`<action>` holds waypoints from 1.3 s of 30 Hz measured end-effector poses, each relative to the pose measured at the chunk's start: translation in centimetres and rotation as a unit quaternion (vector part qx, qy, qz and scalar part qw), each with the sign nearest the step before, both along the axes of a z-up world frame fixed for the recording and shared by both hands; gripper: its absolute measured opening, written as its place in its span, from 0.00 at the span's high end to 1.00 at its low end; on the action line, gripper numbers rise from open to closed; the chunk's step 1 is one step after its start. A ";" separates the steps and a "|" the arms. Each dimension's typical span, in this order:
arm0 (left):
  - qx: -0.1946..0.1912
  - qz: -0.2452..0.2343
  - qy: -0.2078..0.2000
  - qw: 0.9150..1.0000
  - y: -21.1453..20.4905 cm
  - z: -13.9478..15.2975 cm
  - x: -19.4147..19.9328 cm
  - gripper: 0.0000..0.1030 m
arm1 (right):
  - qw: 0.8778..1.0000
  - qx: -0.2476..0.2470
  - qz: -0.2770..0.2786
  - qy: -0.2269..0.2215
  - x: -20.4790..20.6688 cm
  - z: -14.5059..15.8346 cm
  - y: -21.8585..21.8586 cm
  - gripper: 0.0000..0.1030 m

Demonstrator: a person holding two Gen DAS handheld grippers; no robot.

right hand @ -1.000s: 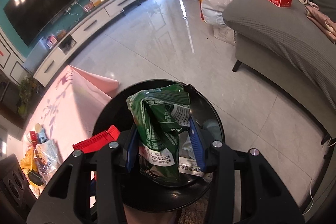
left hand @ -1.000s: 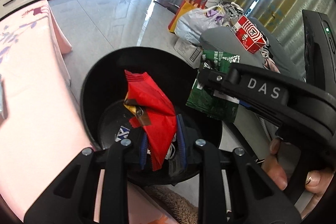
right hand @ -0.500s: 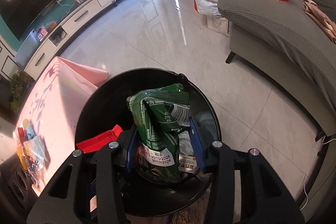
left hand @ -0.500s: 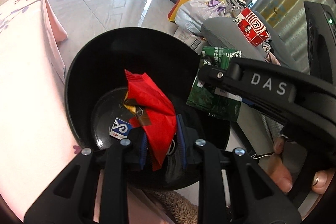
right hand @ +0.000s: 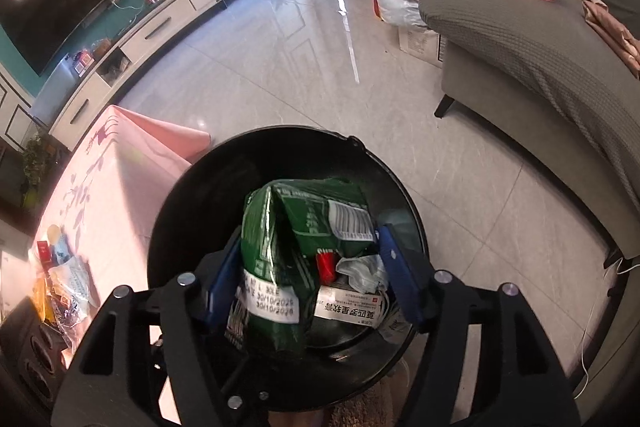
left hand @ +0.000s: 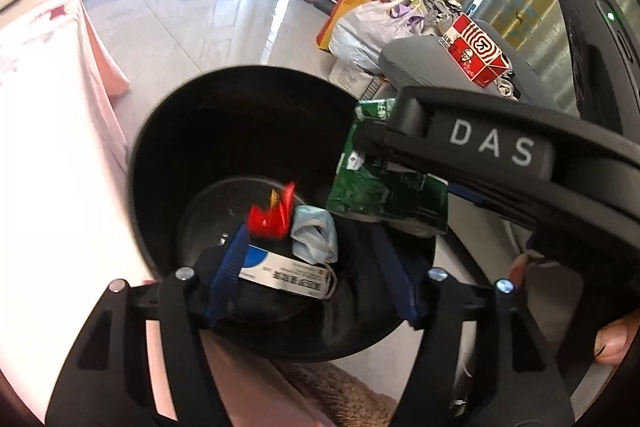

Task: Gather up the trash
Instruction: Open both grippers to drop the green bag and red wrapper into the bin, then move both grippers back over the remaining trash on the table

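1. Since a second ago the red wrapper (left hand: 272,217) has left the left gripper (left hand: 310,273) and now shows blurred inside the bin (left hand: 168,131), above the bin's bottom.
2. Left gripper: jaws opening, released, nothing between the blue pads (left hand: 226,273); it hangs over the bin's near rim.
3. Right gripper (right hand: 306,277): jaws opening, with the green bag (right hand: 280,259) between them; the bag leans on the left pad and stands clear of the right pad (right hand: 396,277), so it is released, no longer clamped as it was a second ago.
4. Green bag: over the bin's mouth, its lower end down inside the bin, upright and slightly tilted.
5. Bin contents: a white box (left hand: 286,273) with blue print lies on the bottom, a crumpled pale mask (left hand: 316,231) just beside it, touching the box.
6. In the left view the right gripper's black body crosses the right side, with a person's fingers (left hand: 610,341) at its handle.
7. Bin stands on the floor (right hand: 320,67) at the corner of the pink surface (right hand: 120,195), between it and the grey sofa (right hand: 540,59).
8. More wrappers (right hand: 64,279) lie at the left edge of the surface.
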State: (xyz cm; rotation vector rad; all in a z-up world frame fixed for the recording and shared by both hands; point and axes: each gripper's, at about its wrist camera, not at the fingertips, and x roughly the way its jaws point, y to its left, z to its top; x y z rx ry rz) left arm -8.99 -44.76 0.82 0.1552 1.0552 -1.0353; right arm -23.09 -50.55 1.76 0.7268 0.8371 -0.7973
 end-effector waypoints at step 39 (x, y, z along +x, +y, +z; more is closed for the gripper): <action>0.002 0.458 -0.077 0.886 47.1 6.0 9.2 0.03 | 0.987 -0.102 0.096 -0.078 8.1 6.0 12.6 0.12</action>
